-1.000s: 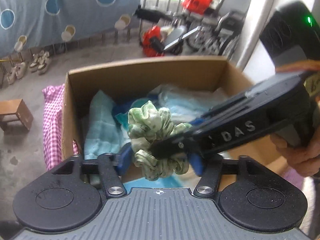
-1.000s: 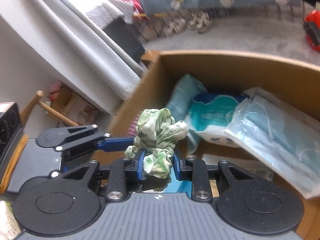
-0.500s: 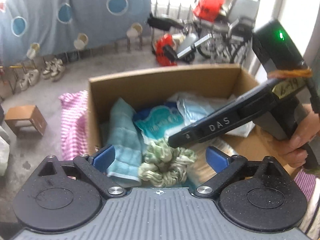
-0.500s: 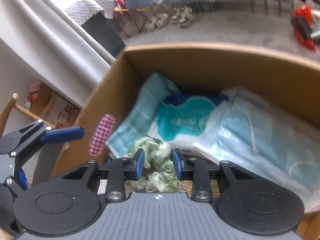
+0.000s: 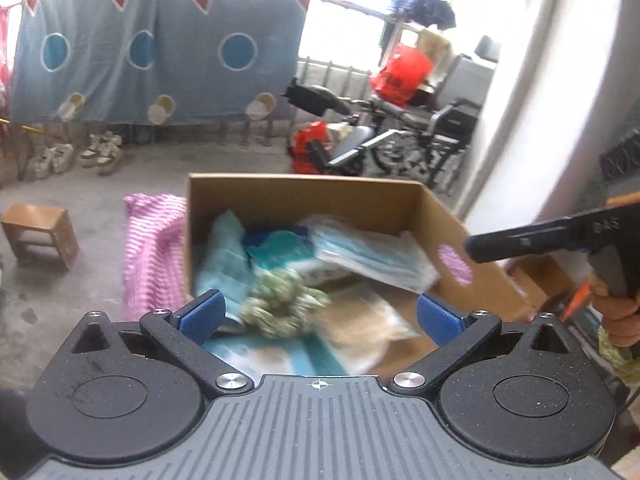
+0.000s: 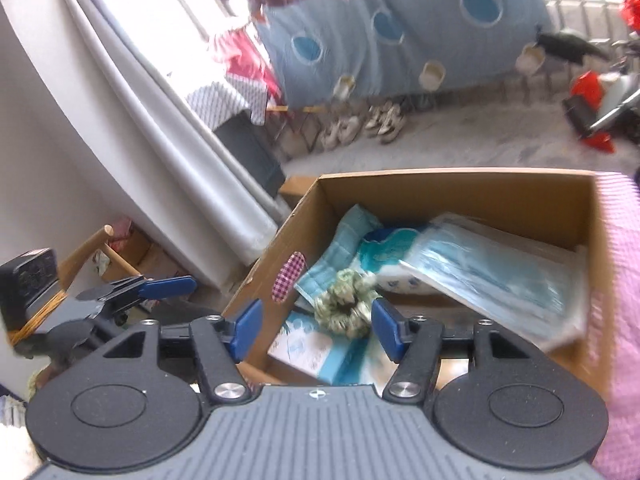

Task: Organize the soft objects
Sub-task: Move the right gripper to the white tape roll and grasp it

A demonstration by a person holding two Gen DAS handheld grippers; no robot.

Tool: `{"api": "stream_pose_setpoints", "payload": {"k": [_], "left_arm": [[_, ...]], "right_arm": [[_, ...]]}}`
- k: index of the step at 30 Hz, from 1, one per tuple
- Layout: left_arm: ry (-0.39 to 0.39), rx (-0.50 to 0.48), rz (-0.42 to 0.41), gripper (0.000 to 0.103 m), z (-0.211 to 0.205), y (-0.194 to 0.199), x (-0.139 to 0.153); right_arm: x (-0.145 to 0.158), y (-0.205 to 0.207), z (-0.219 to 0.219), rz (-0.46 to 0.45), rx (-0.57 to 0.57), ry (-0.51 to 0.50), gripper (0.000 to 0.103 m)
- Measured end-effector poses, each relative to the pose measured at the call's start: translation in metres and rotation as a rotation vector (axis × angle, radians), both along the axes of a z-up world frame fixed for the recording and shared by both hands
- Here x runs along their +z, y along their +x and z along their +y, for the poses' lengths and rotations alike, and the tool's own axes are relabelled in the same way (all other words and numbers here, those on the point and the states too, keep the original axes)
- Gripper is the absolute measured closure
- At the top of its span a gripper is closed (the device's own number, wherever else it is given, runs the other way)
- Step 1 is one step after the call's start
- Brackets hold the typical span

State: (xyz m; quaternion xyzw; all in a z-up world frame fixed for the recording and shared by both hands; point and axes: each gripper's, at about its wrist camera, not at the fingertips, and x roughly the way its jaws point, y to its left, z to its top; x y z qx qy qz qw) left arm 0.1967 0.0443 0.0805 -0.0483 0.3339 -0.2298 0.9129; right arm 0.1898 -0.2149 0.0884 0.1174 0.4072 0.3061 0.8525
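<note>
A green patterned scrunchie (image 5: 284,304) (image 6: 344,308) lies loose in the open cardboard box (image 5: 304,178) (image 6: 440,172). It rests among a folded teal cloth (image 5: 224,252) (image 6: 340,244) and packs of blue face masks (image 5: 372,252) (image 6: 492,272). My left gripper (image 5: 318,312) hovers above the box's near side, its jaws opening wide with nothing between them. My right gripper (image 6: 316,320) is also above the box with its jaws opening, and the scrunchie sits below and beyond its pads, untouched. In the left wrist view the right gripper (image 5: 476,246) pokes in from the right.
A pink checked cloth (image 5: 152,248) (image 6: 624,280) lies under the box. A small wooden stool (image 5: 40,232) and shoes (image 5: 96,152) stand on the concrete floor to the left. A wheelchair and bikes (image 5: 400,140) are parked behind the box. A white curtain (image 6: 160,140) hangs nearby.
Both grippers were shut on the scrunchie; they let go and it dropped into the box. Both have pulled back and up from the box, jaws spreading.
</note>
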Motion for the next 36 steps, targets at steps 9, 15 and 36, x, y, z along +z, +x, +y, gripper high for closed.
{"api": "stream_pose_setpoints", "payload": {"k": [9,15,36], "left_arm": [[-0.019,-0.197,0.081,0.001,-0.06,-0.038,-0.029],[0.036,-0.333,0.141,0.001,-0.122,-0.051,-0.073],[0.256,-0.396,0.118,0.046,-0.194,-0.039,-0.125]], "right_arm": [[-0.024,-0.102,-0.071,0.008,-0.192,0.082,0.04],[-0.073,-0.139,-0.101,0.084,-0.326,0.128,0.039],[-0.153,-0.104,-0.103,0.189,-0.288,0.085,0.062]]}}
